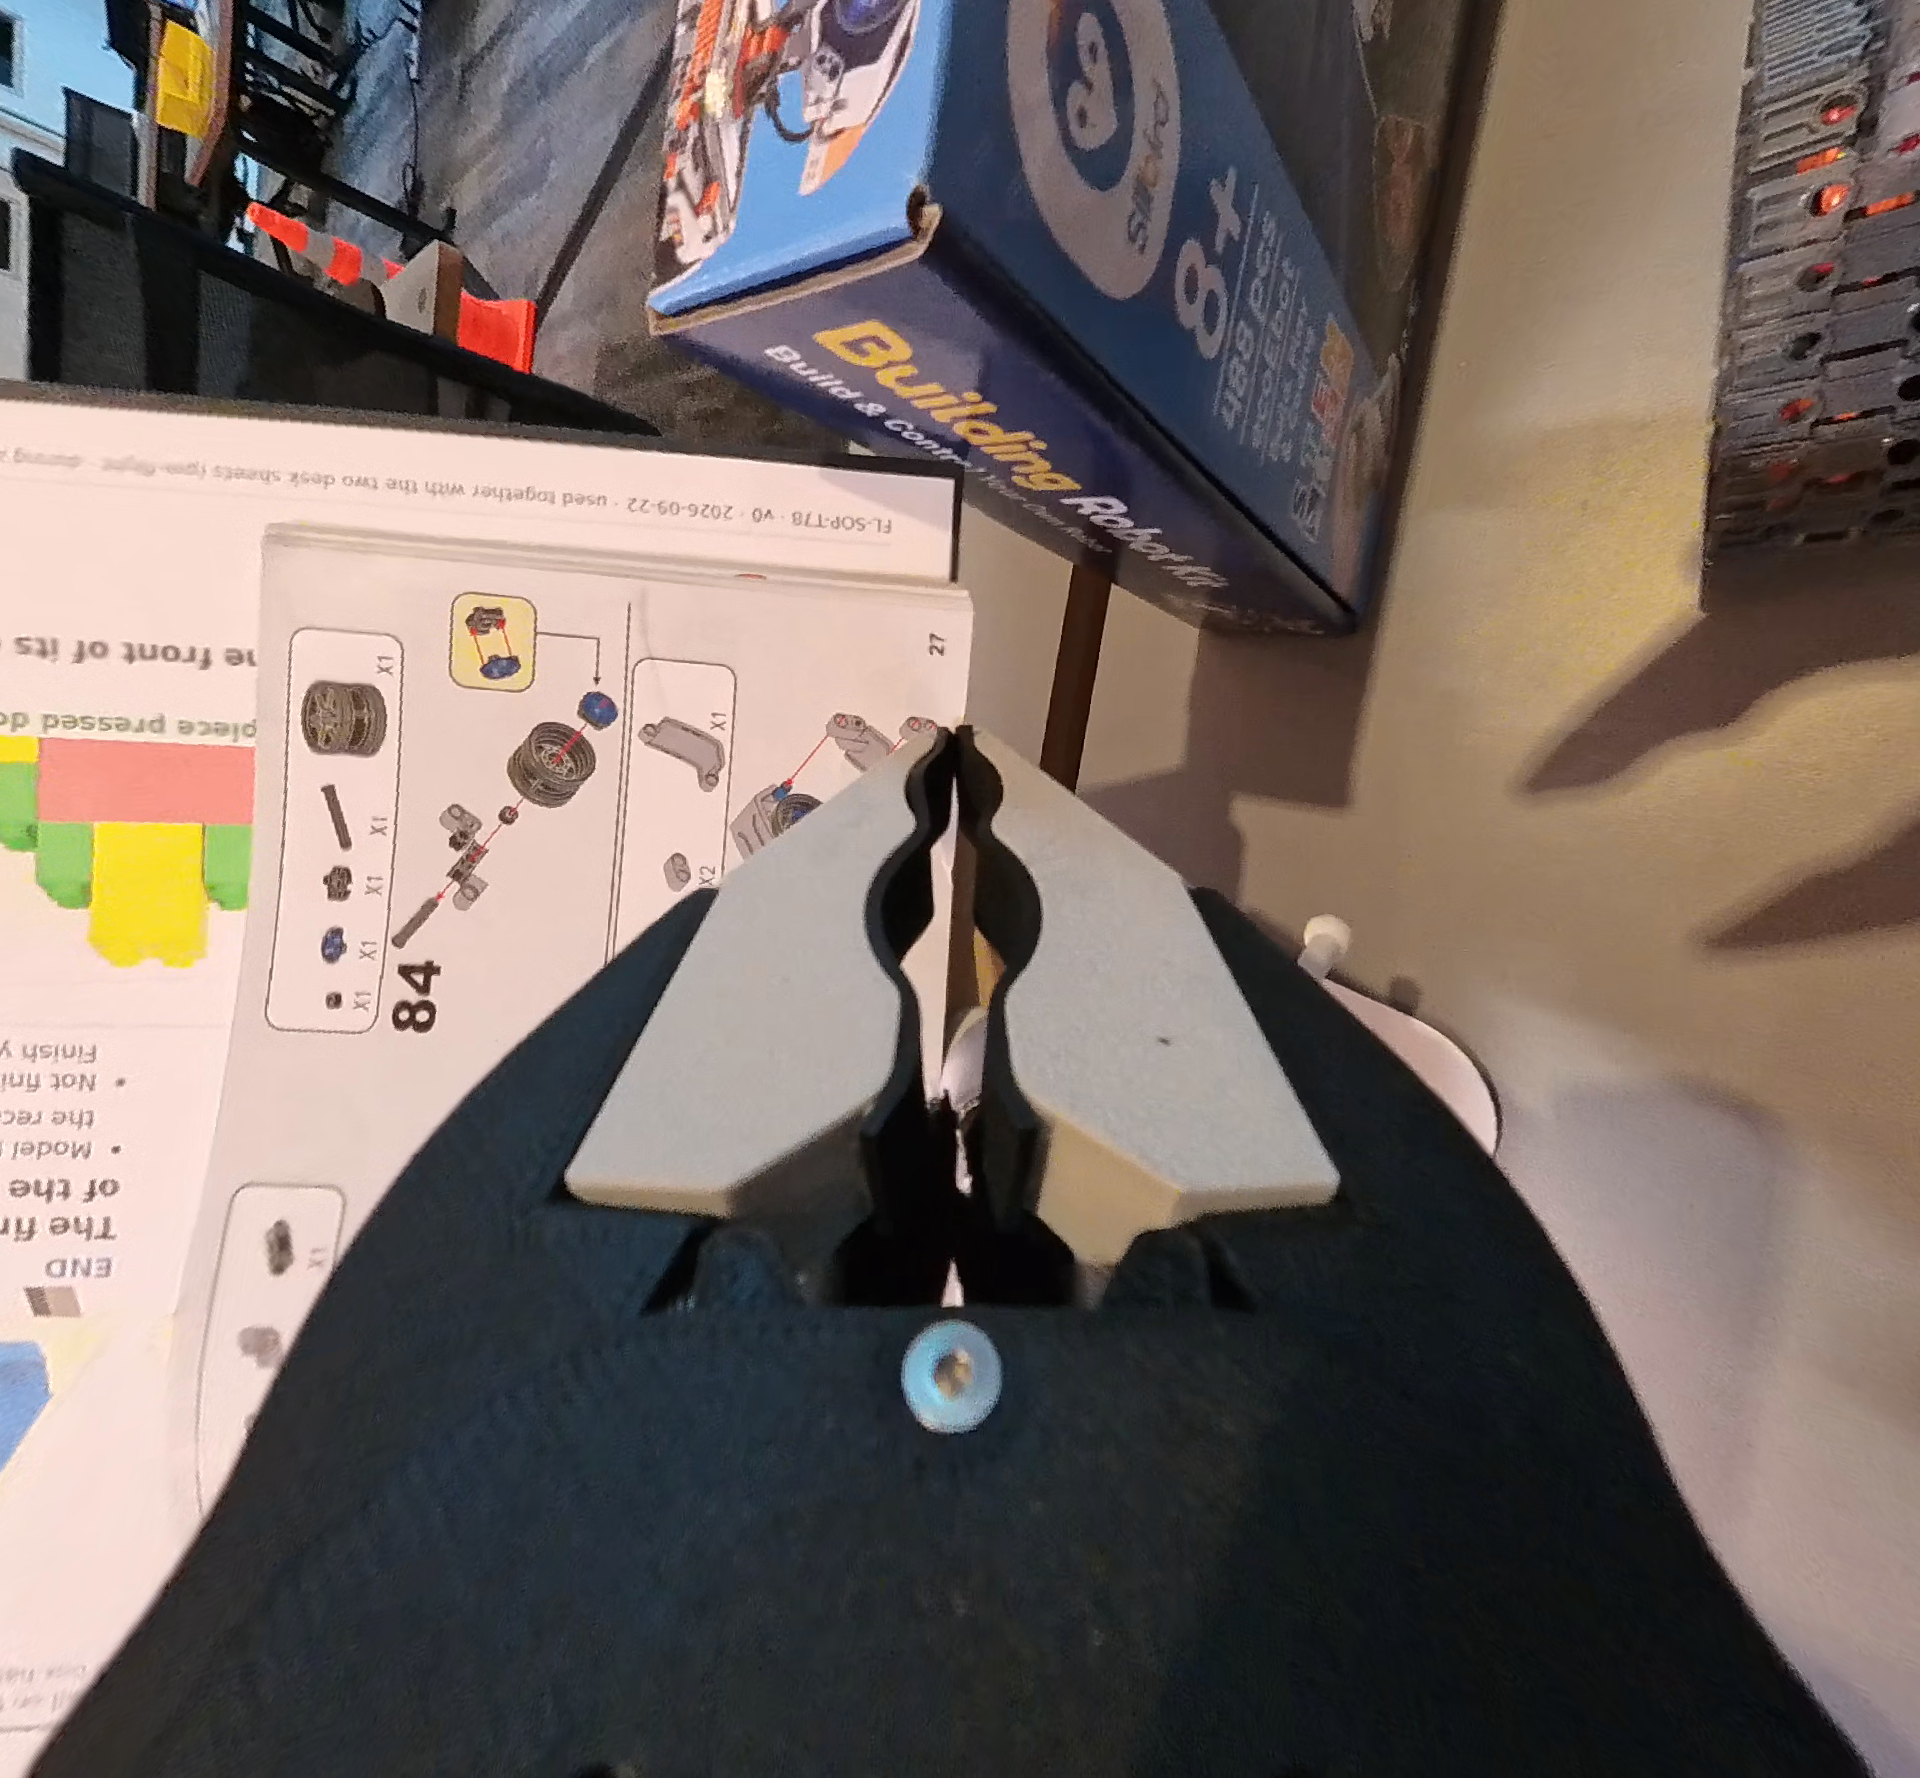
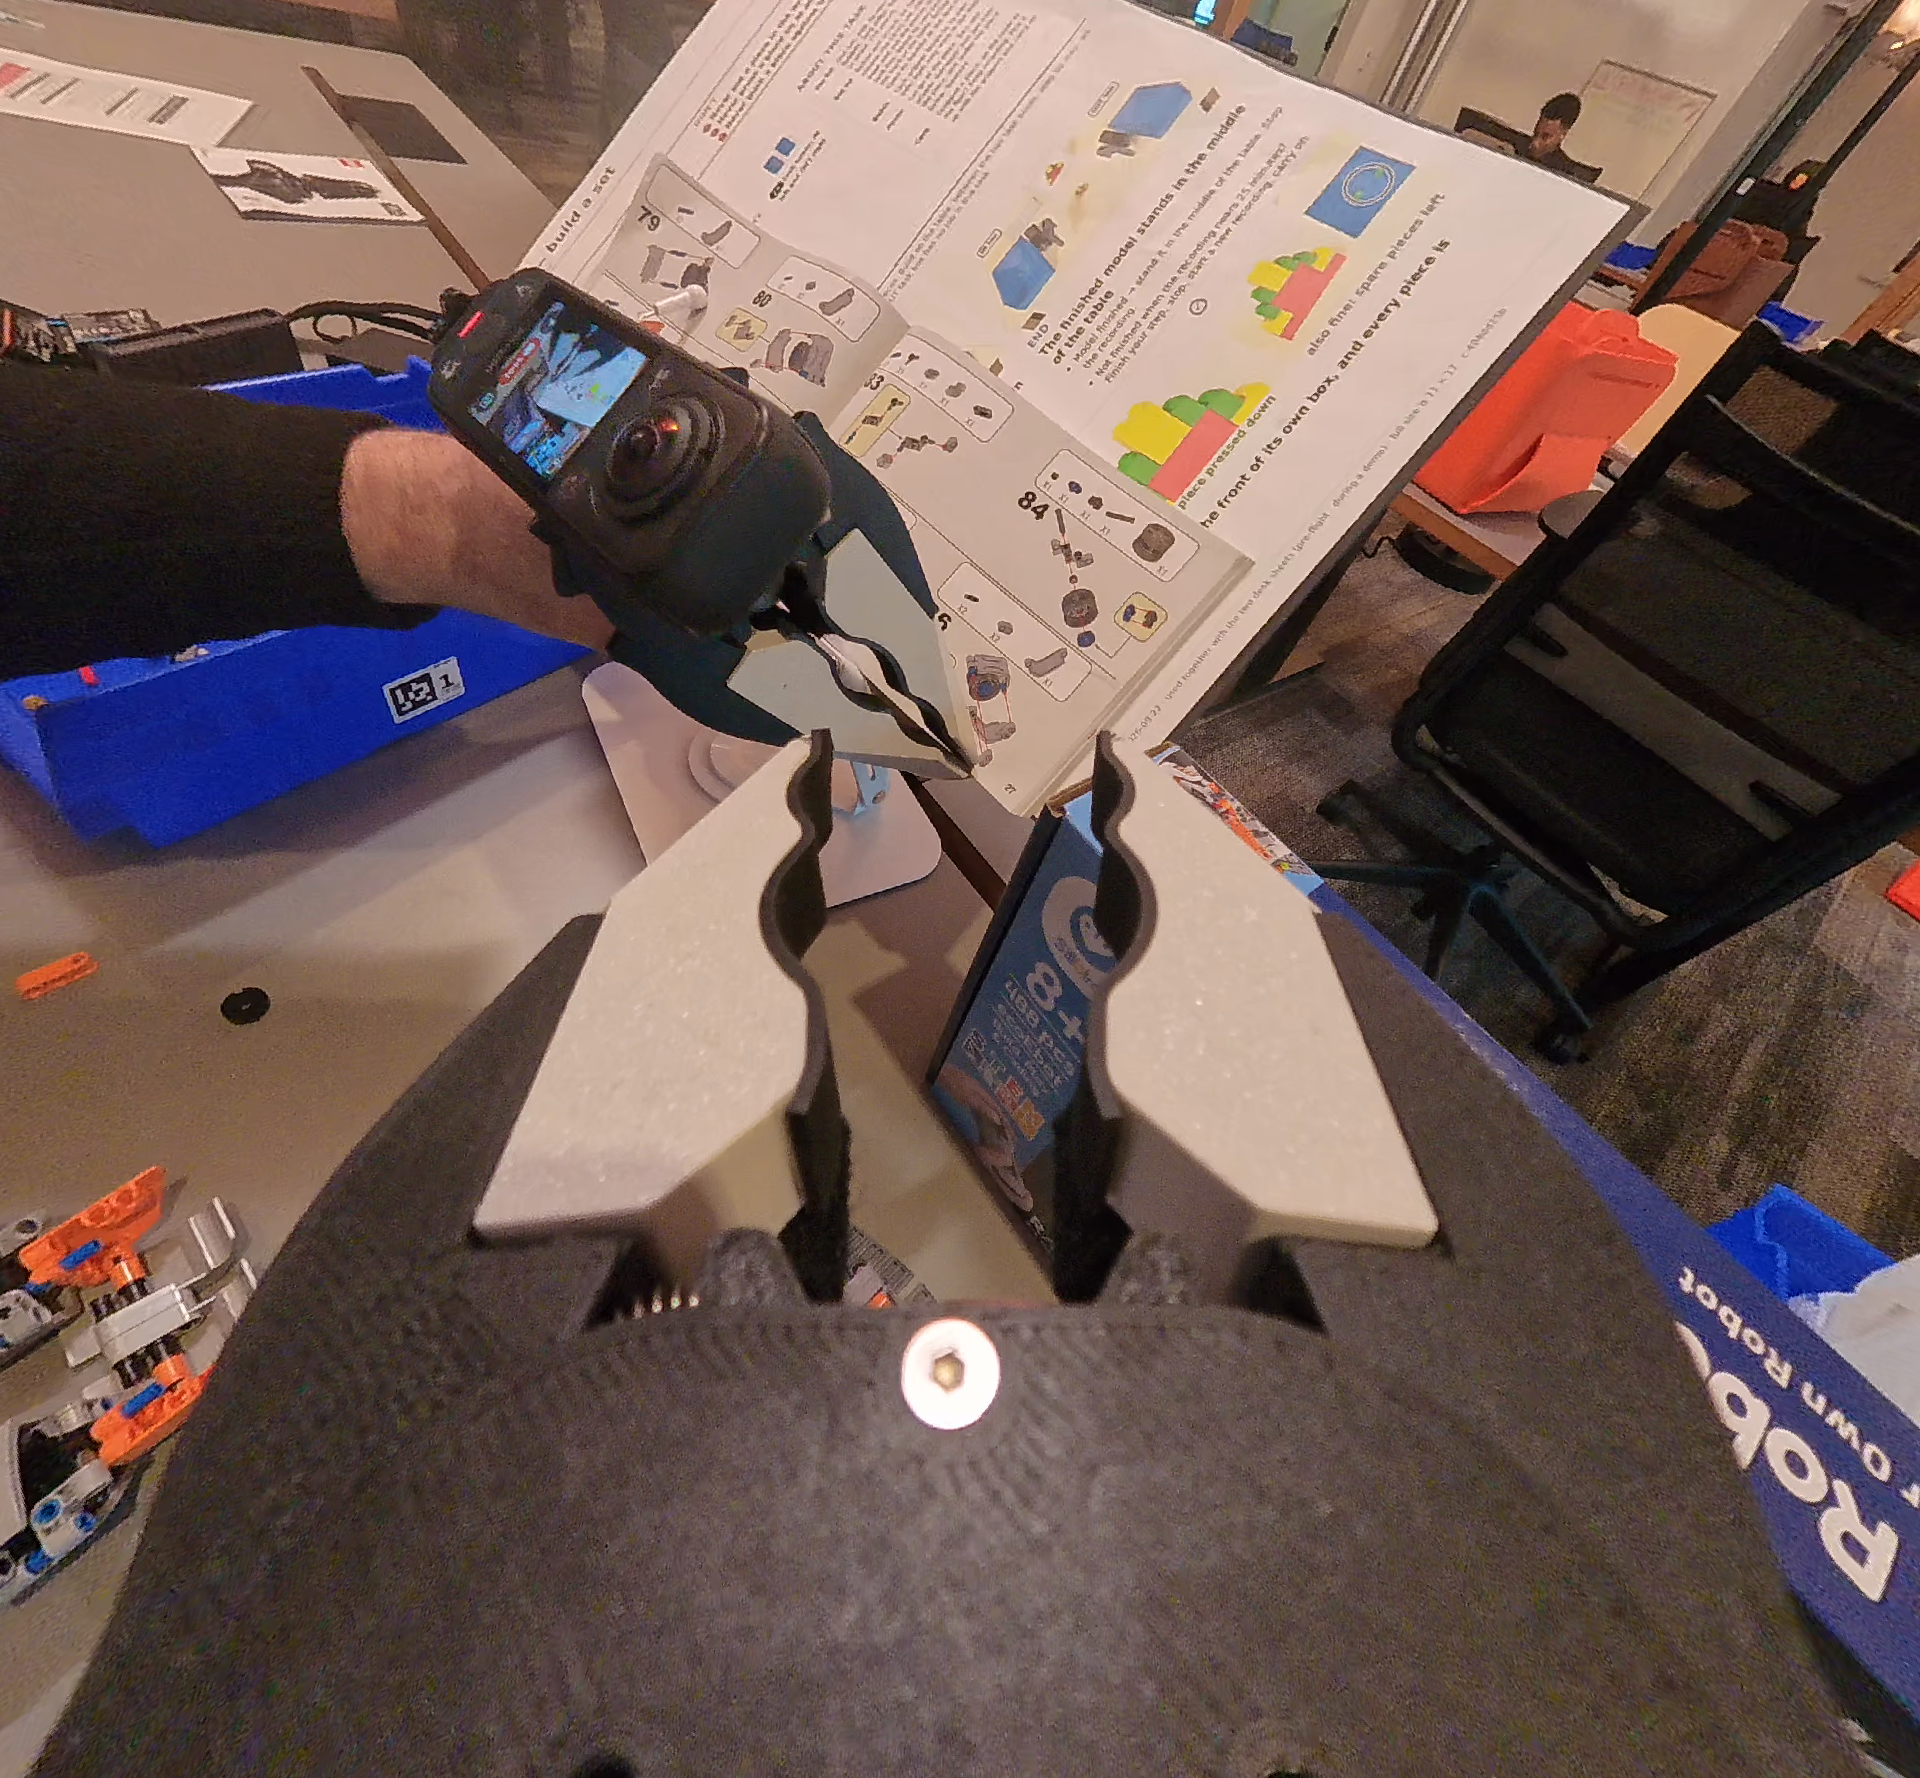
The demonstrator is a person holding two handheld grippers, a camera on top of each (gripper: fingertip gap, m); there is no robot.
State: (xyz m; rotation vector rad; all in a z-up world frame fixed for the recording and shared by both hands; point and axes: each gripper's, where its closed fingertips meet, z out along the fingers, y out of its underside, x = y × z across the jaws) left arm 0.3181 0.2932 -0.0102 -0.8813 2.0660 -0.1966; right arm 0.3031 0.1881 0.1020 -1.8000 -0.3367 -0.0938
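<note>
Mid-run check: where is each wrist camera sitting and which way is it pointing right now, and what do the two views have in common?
Left wrist view: sits behind the left gripper, whose fingers are closed on a page edge of the instruction booklet; only the gripper shows.
Right wrist view: sits behind the open right gripper, facing the tilted board; the left gripper and the person's hand show.
Shared: booklet, blue box, left gripper.
</note>
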